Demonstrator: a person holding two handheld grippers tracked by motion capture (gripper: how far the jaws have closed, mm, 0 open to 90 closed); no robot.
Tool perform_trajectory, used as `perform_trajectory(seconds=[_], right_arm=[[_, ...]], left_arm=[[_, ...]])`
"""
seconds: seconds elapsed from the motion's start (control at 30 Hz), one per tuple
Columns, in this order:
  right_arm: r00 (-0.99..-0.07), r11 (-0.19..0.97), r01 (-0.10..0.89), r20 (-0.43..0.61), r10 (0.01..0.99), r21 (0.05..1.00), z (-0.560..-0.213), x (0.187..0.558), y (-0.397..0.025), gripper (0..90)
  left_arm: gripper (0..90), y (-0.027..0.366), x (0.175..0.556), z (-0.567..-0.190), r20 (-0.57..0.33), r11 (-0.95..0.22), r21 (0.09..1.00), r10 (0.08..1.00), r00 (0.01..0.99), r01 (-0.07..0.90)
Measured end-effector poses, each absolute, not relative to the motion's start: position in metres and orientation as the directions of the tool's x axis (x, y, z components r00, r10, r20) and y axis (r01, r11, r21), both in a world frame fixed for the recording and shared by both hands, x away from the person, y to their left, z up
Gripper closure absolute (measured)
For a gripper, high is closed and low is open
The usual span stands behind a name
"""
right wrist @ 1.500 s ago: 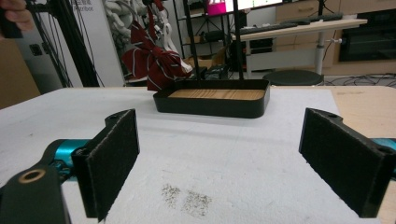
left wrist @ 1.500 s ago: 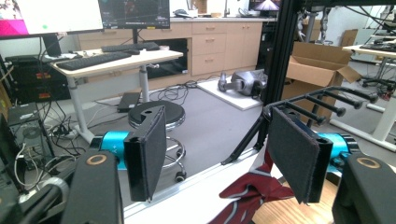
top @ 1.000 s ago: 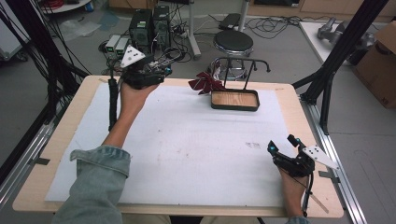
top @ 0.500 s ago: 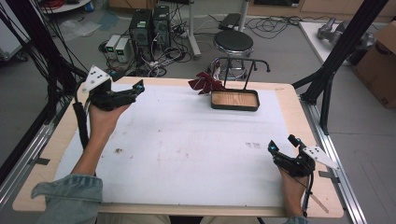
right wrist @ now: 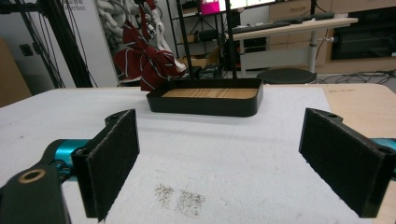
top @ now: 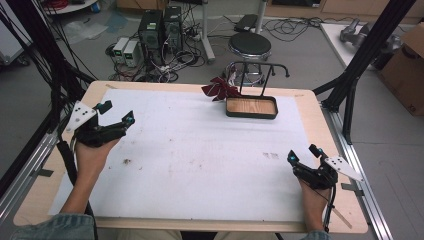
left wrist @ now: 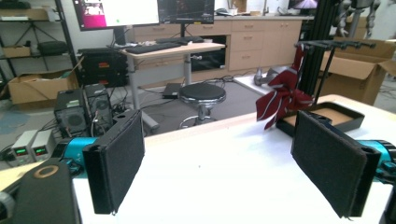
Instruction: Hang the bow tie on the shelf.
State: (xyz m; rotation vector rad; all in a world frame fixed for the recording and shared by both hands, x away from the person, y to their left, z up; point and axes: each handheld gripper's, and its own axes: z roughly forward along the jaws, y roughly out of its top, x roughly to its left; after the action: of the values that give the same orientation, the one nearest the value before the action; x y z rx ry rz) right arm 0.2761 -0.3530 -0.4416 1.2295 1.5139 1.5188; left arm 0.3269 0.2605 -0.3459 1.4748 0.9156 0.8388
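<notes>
Fingers of both grippers are spread wide with nothing between them: the left gripper (top: 116, 114) hovers over the table's left edge, the right gripper (top: 304, 156) near its right front corner. Well apart from both, at the far edge, a black tray (top: 251, 107) with a bare wooden bottom holds nothing; a red striped bow (top: 220, 89) hangs just beside it on the black rack (top: 256, 70)

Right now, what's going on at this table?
A person holds a gripper in each hand over a white-covered table. The left gripper and right gripper are both open and hold nothing. A dark red striped bow hangs from a black rack over a wood-bottomed tray at the far edge.
</notes>
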Motion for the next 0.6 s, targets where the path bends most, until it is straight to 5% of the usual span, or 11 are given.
perform_trajectory(seconds=[0.6], right_arm=[[-0.347,-0.107,0.158,0.156,0.925,0.982,-0.442,0.276,-0.352,11.3]], left_arm=[[15.4,0.272,0.290,-0.415,-0.021,-0.068,0.972,0.928,0.371,0.224]])
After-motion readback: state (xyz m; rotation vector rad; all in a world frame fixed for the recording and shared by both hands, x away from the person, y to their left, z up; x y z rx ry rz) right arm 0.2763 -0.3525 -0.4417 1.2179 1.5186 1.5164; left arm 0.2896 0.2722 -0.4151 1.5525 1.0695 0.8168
